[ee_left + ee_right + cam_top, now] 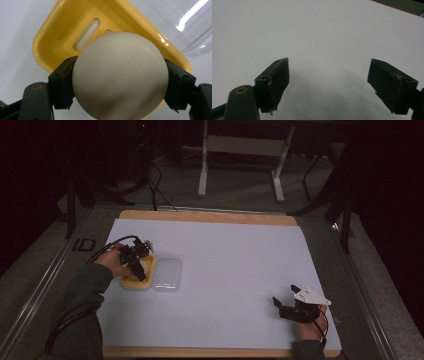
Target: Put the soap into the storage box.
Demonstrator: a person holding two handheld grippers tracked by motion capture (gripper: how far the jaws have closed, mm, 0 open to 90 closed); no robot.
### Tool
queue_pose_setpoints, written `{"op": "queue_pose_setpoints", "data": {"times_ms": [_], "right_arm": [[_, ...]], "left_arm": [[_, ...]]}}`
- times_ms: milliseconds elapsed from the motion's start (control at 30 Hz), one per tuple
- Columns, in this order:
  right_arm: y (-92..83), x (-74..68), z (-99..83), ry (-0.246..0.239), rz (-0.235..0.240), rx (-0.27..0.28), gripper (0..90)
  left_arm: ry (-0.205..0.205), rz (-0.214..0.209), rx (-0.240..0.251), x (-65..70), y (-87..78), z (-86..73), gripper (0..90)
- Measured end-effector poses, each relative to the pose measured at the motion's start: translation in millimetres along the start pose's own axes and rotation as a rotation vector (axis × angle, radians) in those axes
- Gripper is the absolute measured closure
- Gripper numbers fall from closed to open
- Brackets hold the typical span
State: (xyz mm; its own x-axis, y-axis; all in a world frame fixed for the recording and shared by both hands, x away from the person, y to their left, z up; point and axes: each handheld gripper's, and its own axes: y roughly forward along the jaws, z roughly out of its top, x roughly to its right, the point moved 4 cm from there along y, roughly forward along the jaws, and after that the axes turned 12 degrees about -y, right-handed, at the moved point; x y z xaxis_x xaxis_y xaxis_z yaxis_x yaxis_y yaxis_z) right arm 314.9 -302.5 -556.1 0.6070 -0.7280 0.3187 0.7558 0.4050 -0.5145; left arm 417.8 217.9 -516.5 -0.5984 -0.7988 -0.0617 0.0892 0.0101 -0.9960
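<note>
White and rounded, a bar of soap [120,77] sits clamped between the two black jaws of the left gripper [120,85], held just above a yellow soap dish [57,32] with slots in its floor. In the high view the left gripper [136,262] is over that dish [131,283] at the left of the white table cover [235,255], with a clear plastic lid [167,275] lying just beside the dish. The right gripper [286,302] rests near the cover's front right corner, well apart; its jaws stand wide apart with nothing between them [328,85]
</note>
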Motion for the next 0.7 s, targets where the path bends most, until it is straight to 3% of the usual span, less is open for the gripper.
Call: {"op": "queue_pose_setpoints", "data": {"times_ms": [100, 233, 500, 533, 567, 700], "right_arm": [[0.0, -0.1, 0.0, 0.0, 0.0, 0.0, 17.7], [-0.1, -0.1, 0.0, 0.0, -0.001, 0.0, 17.7], [-0.1, -0.2, 0.0, -0.001, -0.002, 0.0, 17.7], [-0.2, -0.4, 0.1, -0.001, -0.002, 0.0, 17.7], [-0.1, -0.4, 0.1, -0.003, -0.003, 0.0, 17.7], [-0.2, -0.4, 0.1, -0.003, -0.003, 0.001, 17.7]], "left_arm": [[-0.007, -0.002, -0.004, -1.2, 3.9, 0.1, 24.5], [0.016, 0.014, -0.025, -1.1, 9.3, 0.5, 24.5], [0.003, -0.005, -0.007, -0.9, 15.6, 1.4, 24.1], [0.028, 0.017, -0.013, 0.4, 16.2, 0.4, 24.1], [0.029, 0.018, -0.011, 0.8, 15.8, 0.2, 19.3], [0.025, 0.014, 0.017, -0.7, 12.9, 0.1, 14.1]]}}
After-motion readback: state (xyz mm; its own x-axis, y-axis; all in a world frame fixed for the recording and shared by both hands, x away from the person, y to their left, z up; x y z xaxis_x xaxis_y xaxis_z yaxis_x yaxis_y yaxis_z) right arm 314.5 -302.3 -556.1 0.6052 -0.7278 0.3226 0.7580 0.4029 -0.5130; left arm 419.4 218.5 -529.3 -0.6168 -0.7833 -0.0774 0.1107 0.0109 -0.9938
